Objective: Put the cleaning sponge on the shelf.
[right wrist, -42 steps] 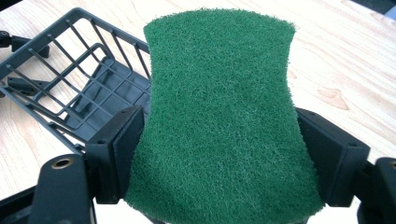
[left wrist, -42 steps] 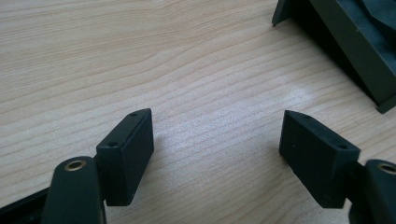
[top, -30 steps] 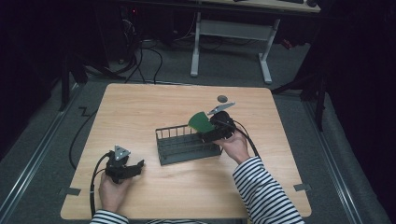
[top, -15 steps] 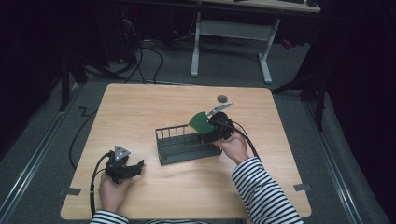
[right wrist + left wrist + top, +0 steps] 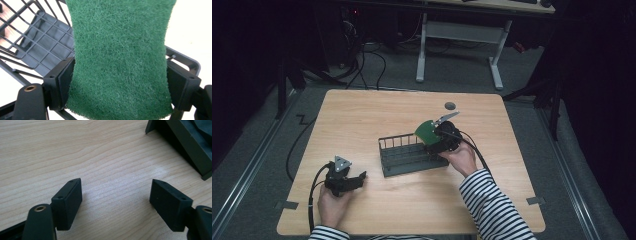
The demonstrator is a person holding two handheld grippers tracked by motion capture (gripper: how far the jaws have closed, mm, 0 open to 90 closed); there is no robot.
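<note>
A green scouring pad (image 5: 117, 60) is pinched at its waist between the jaws of my right gripper (image 5: 117, 86). In the high view that right gripper (image 5: 432, 137) holds the green pad (image 5: 426, 130) over the right end of a dark wire rack (image 5: 404, 156) at the table's middle. My left gripper (image 5: 358, 178) rests on the wood at the front left, to the left of the rack. Its jaws stand wide apart in the left gripper view (image 5: 116, 198), with only bare tabletop between them, and a corner of the rack (image 5: 190, 142) lies ahead on the right.
A small dark round disc (image 5: 450, 105) lies on the table behind the rack. Cables trail from both grippers over the wooden table (image 5: 362, 115). Beyond the far edge stands a white-legged desk frame (image 5: 459, 45) on a dark floor.
The right gripper with the green pad has stayed above the rack's right end, shifting only slightly. The left gripper has not moved.
</note>
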